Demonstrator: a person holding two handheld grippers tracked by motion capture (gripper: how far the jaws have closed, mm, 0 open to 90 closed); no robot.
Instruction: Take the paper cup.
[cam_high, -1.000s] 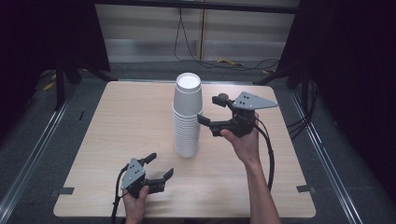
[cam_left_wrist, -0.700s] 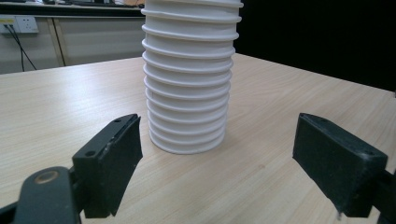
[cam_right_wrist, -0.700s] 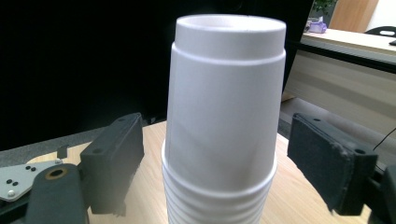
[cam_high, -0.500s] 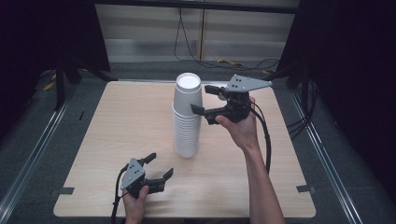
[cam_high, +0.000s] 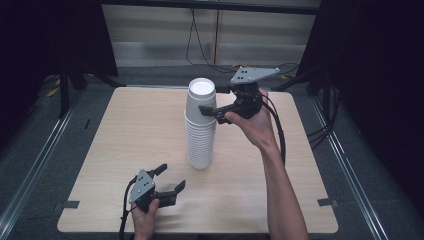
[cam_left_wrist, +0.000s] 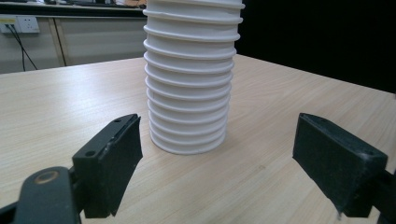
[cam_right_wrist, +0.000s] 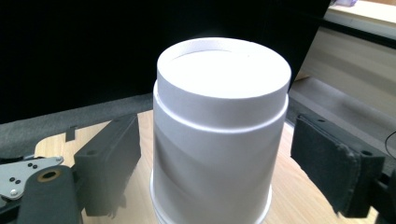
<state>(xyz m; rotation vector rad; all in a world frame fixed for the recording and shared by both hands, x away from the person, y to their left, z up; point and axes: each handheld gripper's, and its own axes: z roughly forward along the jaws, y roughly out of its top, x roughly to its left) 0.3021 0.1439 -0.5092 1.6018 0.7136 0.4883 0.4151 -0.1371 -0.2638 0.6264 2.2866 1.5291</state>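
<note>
A tall stack of upside-down white paper cups (cam_high: 201, 135) stands near the middle of the wooden table (cam_high: 125, 130). My right gripper (cam_high: 211, 100) is raised to the stack's top and is open, with one jaw on each side of the top cup (cam_right_wrist: 219, 116); neither pad touches it. In the right gripper view the pads (cam_right_wrist: 109, 161) stand well apart from the cup's wall. My left gripper (cam_high: 172, 176) rests low near the table's front edge, open and holding nothing. In the left gripper view it points at the base of the stack (cam_left_wrist: 189, 93), which stands some way beyond the jaws.
Bare table surface (cam_high: 300, 165) surrounds the stack on all sides. Dark curtains flank the table, and cables (cam_high: 200, 45) hang down the back wall to the floor. Metal floor rails (cam_high: 35, 165) run along both sides.
My right gripper has moved left and up, from beside the stack to around its top cup. The left gripper has stayed where it was.
</note>
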